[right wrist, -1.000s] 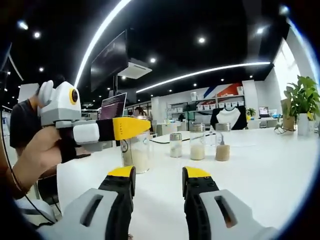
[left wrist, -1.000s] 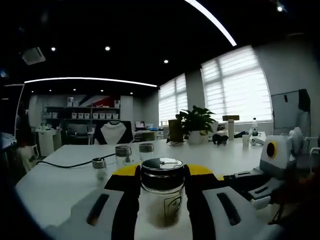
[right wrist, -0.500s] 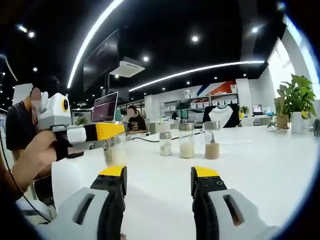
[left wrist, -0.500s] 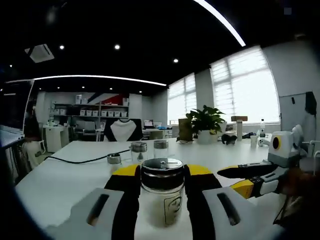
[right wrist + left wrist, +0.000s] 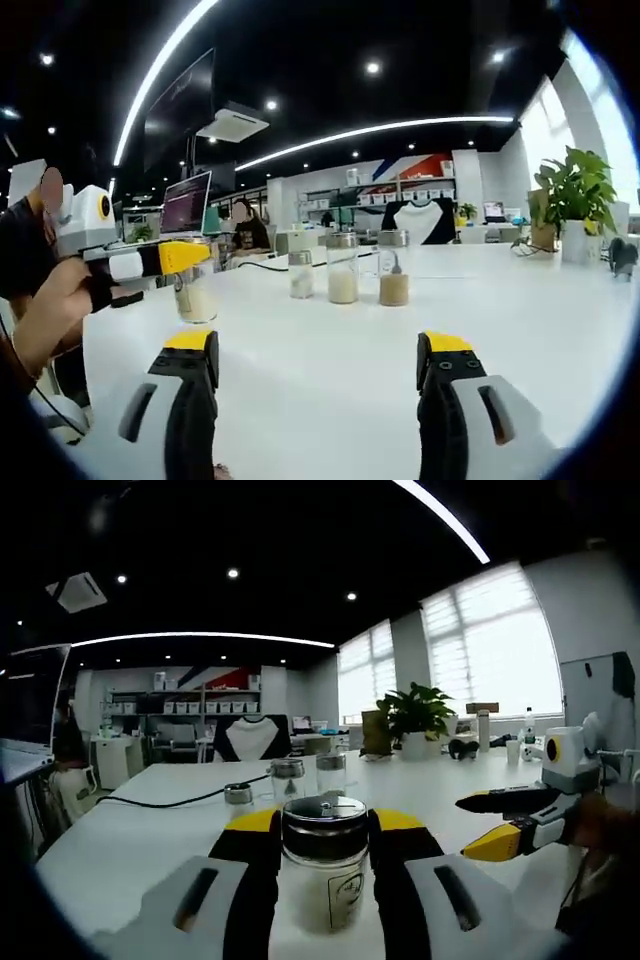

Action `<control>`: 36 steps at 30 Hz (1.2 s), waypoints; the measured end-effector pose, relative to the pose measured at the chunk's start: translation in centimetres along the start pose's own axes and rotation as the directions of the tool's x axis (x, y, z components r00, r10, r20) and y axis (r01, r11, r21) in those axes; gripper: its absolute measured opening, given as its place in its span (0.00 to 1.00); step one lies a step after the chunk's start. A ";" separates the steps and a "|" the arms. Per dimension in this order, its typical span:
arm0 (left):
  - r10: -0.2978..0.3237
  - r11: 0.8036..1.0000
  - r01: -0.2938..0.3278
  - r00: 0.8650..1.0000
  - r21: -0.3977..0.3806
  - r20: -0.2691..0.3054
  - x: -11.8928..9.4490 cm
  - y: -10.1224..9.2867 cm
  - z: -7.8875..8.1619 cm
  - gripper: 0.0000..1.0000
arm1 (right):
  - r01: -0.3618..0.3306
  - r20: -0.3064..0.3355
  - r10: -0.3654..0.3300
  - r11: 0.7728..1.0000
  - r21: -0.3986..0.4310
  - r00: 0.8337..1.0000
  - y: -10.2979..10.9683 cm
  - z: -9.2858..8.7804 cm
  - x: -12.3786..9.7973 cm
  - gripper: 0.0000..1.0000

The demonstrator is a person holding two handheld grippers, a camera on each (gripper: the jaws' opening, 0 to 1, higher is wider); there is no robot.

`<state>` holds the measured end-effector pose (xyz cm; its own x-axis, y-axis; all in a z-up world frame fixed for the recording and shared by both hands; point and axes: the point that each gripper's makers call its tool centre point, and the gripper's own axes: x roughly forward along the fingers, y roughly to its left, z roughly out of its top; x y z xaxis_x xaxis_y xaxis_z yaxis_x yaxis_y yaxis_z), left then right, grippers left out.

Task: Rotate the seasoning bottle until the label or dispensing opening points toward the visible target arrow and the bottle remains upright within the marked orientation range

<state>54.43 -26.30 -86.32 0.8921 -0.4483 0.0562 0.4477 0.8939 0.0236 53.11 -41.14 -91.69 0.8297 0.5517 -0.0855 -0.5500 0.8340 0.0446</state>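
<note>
While the left gripper point(image 5: 322, 845) clasps the seasoning bottle point(image 5: 323, 865), the right gripper point(image 5: 318, 365) fingers gape.

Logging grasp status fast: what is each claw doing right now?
Left claw: shut on the seasoning bottle.
Right claw: open, holding nothing.

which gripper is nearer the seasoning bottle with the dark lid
Left. The left gripper has its fingers closed on either side of the seasoning bottle, holding it. The right gripper is open and apart from it, off to the bottle's right with bare table in front.
</note>
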 end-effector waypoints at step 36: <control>0.055 0.997 -0.054 0.998 -0.060 0.016 -1.1 5.0 -2.6 0.36 | 0.058 -0.014 -0.059 0.998 -0.039 0.998 -1.2 0.3 -0.4 0.99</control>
<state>55.85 -21.31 -88.82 0.9142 -0.3986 0.0734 0.4020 0.9148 -0.0394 53.47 -42.30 -91.41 0.8591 0.5016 -0.1019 -0.5041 0.8636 0.0010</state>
